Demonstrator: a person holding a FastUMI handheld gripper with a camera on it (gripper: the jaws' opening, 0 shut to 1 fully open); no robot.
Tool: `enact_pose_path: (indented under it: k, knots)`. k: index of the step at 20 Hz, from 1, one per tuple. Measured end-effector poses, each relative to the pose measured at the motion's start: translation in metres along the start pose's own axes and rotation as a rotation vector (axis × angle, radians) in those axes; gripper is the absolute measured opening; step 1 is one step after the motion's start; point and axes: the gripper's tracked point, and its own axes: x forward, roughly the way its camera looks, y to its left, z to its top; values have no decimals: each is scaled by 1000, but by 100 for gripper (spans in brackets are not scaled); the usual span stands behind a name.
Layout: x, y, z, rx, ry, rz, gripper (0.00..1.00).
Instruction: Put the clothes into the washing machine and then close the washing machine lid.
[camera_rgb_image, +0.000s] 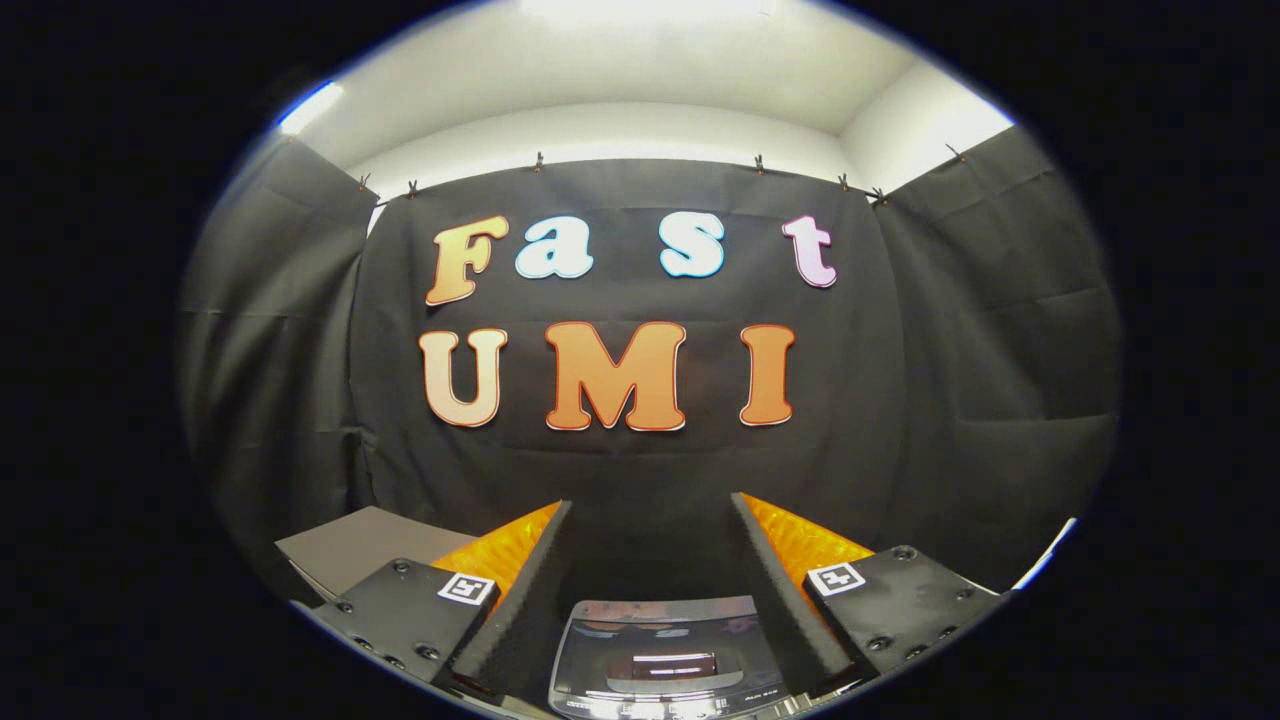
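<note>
My gripper (652, 505) is open, its two fingers spread wide with nothing between them. It points level at the booth's black cloth wall. Low between the fingers I see the top of the washing machine (660, 655), a grey housing with a glossy dark lid (668, 662) that reflects the ceiling light. The lid looks flat and down. The machine sits below and just ahead of the fingertips.
A grey flat surface, perhaps a box or table corner (360, 545), lies left of the left finger. Black cloth hangs on all sides, with a white ceiling above. A pale edge (1045, 565) shows to the right of the right finger.
</note>
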Motion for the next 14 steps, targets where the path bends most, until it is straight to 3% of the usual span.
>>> enact_pose_path:
  k: [14]
  knots:
    - [-12, 7, 17, 16, -19, 6, 98]
